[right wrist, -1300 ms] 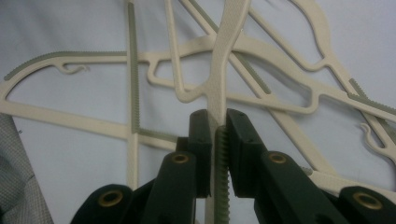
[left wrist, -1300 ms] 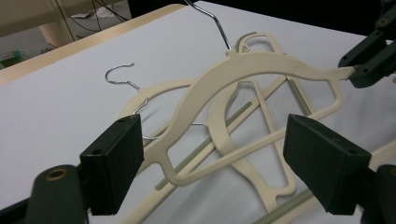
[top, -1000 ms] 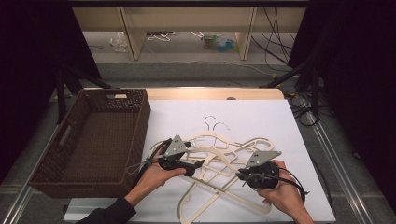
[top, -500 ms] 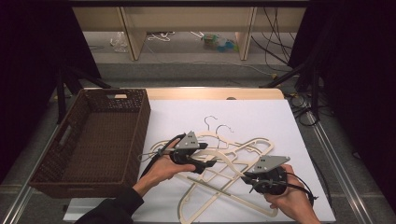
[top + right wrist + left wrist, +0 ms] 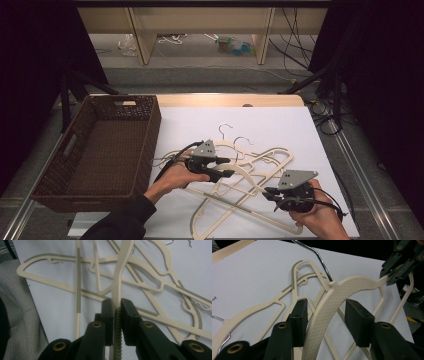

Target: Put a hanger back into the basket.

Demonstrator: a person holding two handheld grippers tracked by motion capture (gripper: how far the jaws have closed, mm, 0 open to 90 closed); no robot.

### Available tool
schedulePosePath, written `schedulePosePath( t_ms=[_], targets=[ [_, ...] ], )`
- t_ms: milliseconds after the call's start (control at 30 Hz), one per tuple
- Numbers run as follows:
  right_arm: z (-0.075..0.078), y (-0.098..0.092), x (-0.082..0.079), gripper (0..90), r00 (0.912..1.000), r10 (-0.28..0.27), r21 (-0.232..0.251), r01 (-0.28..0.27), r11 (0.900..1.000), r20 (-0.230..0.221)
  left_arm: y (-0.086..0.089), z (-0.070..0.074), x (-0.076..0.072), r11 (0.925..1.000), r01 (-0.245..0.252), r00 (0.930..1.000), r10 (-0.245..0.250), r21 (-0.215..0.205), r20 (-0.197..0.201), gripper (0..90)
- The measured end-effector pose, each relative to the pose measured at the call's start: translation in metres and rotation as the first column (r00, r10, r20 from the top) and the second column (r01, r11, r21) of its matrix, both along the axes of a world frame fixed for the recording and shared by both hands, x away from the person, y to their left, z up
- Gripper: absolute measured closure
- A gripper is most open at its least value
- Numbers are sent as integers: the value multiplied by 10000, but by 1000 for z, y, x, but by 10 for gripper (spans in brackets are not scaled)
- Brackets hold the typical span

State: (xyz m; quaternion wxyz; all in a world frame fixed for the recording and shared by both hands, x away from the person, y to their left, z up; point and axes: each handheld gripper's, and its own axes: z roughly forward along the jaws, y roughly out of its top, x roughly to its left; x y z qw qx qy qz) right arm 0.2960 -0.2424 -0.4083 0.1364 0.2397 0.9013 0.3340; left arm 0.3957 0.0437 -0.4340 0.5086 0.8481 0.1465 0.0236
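Right gripper (image 5: pixel 272 192): being pinched on the cream textured plastic hanger (image 5: pixel 342 291), anchoring one end.
Left gripper (image 5: pixel 226 167): being held spread around its arm, unclamped, probably for lifting.

A dark brown woven wicker basket (image 5: pixel 150 135) sits at the left edge of the white-covered worktop (image 5: pixel 280 125); black cables (image 5: pixel 295 45) trail across the grey floor (image 5: pixel 200 75) beyond.

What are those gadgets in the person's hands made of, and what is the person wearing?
Each hand holds a black two-jaw gripper: the left gripper and right gripper both carry a grey three-cornered plate on top and trail a black cable. Up close, the jaws are blocky black pads with brass-coloured rivets. A dark sleeve covers the left forearm.
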Motion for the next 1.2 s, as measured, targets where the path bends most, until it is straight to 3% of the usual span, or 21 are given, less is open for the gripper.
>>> schedulePosePath(
  t_ms=[167, 200, 267, 433, 533, 633, 700, 733, 833, 900, 933, 967, 1000, 1100, 1133, 1200],
  targets=[
    [-1, -2, 1, 820, 9997, 211, -174, -209, 9996, 133, 2, 0, 1, 9994, 357, 9993, -357, 32, -58, 596],
    [-1, -4, 2, 820, 9997, 223, -229, -222, 9995, 61, 3, 3, 1, 9981, 590, 9981, -586, 202, -203, 631],
    [-2, -5, 3, 821, 9995, 273, -207, -270, 9994, 124, 4, 7, 0, 9955, 861, 9963, -856, 408, -118, 660],
    [-6, -9, 4, 817, 9993, 382, -311, -382, 9988, -1, 8, 15, -6, 9894, 1451, 9881, -1450, -20, -508, 738],
    [-8, -13, 5, 807, 9988, 492, -200, -493, 9986, -67, 7, 17, -11, 9854, 1696, 9847, -1688, 154, -430, 772],
    [-7, -14, 4, 781, 9991, 358, -248, -364, 9990, -208, 6, 19, -19, 9810, 1905, 9799, -1878, 361, -673, 800],
    [-7, -18, 6, 740, 10000, 63, 99, -63, 9999, -4, 6, 20, -22, 9797, 1937, 9787, -1894, 516, -793, 826],
    [-6, -20, 5, 721, 9997, -189, 260, 193, 9995, -155, 5, 22, -27, 9796, 1973, 9772, -1933, 383, -881, 835],
    [0, -25, 5, 587, 9980, -623, 880, 632, 9941, -132, 5, 24, -30, 9813, 1855, 9800, -1809, 512, -834, 845],
    [4, -27, 3, 547, 9948, -1019, 1302, 1007, 9864, 23, 4, 26, -33, 9852, 1683, 9810, -1641, 326, -1036, 855],
    [4, -27, 3, 547, 9948, -1019, 1302, 1007, 9864, 23, 3, 27, -35, 9880, 1511, 9842, -1474, 314, -985, 855],
    [7, -28, 2, 503, 9896, -1399, 1587, 1332, 9783, 322, 3, 29, -36, 9908, 1300, 9879, -1261, 386, -908, 857],
    [8, -29, 2, 503, 9896, -1390, 1641, 1314, 9777, 359, 3, 30, -35, 9948, 959, 9918, -925, 344, -882, 857],
    [8, -28, -1, 503, 9875, -1518, 1795, 1421, 9734, 416, 5, 31, -32, 9966, 743, 9933, -707, 360, -913, 858],
    [8, -28, -3, 503, 9892, -1396, 1839, 1294, 9744, 441, 7, 33, -30, 9993, 219, 9969, -195, 303, -766, 858],
    [8, -27, -5, 502, 9883, -1442, 1906, 1325, 9727, 491, 10, 36, -25, 9996, -74, 9967, 96, 264, -812, 858]
  ],
)
